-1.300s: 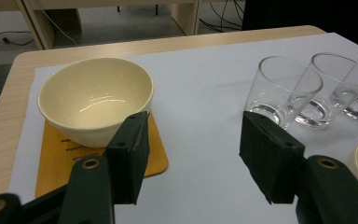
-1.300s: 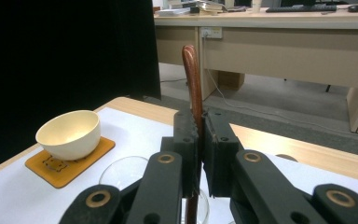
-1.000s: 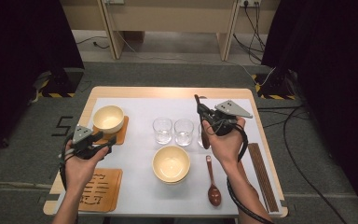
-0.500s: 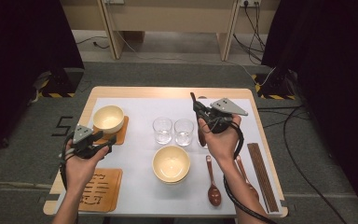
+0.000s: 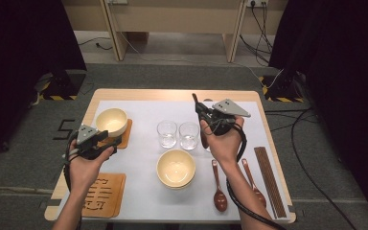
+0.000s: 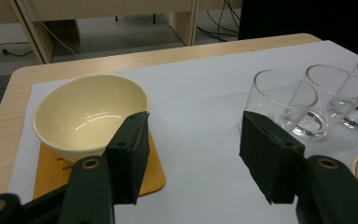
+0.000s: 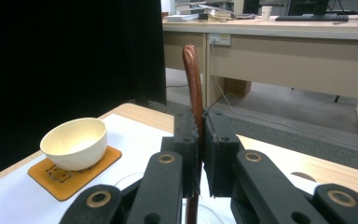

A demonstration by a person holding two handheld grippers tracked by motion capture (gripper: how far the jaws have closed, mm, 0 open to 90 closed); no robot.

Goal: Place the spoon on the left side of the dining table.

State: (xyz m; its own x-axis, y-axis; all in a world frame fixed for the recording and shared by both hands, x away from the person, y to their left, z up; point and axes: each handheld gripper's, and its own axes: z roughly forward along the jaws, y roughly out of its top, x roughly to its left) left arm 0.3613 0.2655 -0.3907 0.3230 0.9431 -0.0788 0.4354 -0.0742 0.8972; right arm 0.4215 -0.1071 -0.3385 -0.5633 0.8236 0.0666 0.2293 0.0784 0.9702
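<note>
Held item: long brown wooden spoon (image 7: 193, 79), pinched in the right gripper (image 7: 200, 135); handle end up in the right gripper view.
Spoon axis: steeply raised off the table; upper end tilted toward the far edge in the high view (image 5: 195, 101); lower end behind the hand.
Spoon location: above the right half of the table, just right of the clear drinking glasses (image 5: 177, 134).
Right jaws: pressed together on the spoon's shaft.
Left gripper (image 6: 193, 149): jaws spread, nothing between them; near the left edge, just beside the cream ceramic bowl (image 6: 89, 113) on the orange wooden coaster (image 6: 151, 177).
Also on table: second cream bowl (image 5: 175, 168) near the front edge; two more brown spoons (image 5: 219, 187) flat to its right, handles toward the far edge.
</note>
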